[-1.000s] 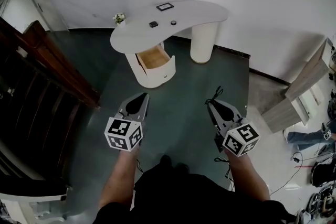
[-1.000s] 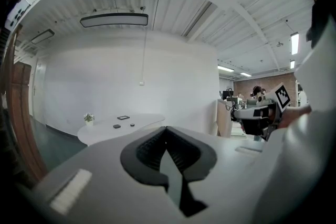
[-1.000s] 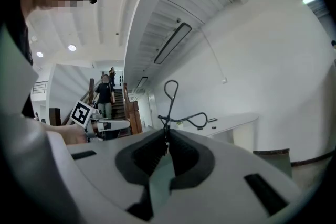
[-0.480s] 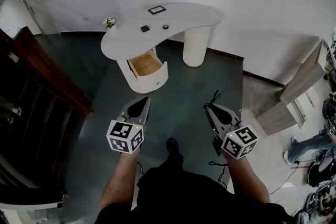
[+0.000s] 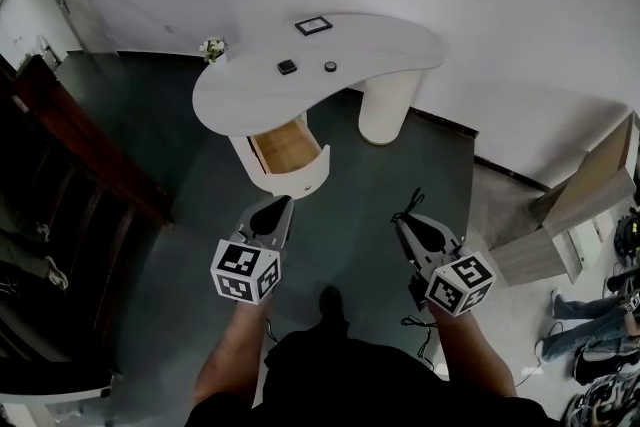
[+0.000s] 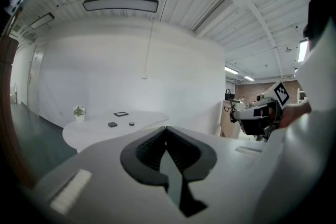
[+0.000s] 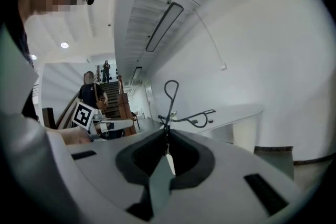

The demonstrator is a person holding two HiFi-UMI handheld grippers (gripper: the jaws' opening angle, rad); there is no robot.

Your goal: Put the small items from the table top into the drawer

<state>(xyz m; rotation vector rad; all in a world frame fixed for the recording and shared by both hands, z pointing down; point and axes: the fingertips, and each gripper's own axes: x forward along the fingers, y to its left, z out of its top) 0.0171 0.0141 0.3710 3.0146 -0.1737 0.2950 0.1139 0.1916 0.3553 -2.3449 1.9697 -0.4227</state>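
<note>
A white curved table (image 5: 250, 85) stands ahead, with its wooden drawer (image 5: 285, 147) pulled open below the top. On the top lie a small black square item (image 5: 287, 67) and a small round item (image 5: 330, 66). The left gripper view shows the same square item (image 6: 112, 124) and round item (image 6: 131, 124) far off. My left gripper (image 5: 277, 205) is shut and empty, well short of the table. My right gripper (image 5: 405, 219) is shut too, and a thin black wire (image 7: 170, 93) loops up from its closed tips.
A framed picture (image 5: 313, 25) and a small potted plant (image 5: 211, 48) also stand on the table. Dark wooden stairs (image 5: 70, 155) run along the left. A wooden cabinet (image 5: 590, 190) and cables (image 5: 560, 345) lie at the right. The floor is dark green.
The table and drawer have come slightly closer and shifted right in the head view. Both grippers stay shut and held out in front.
</note>
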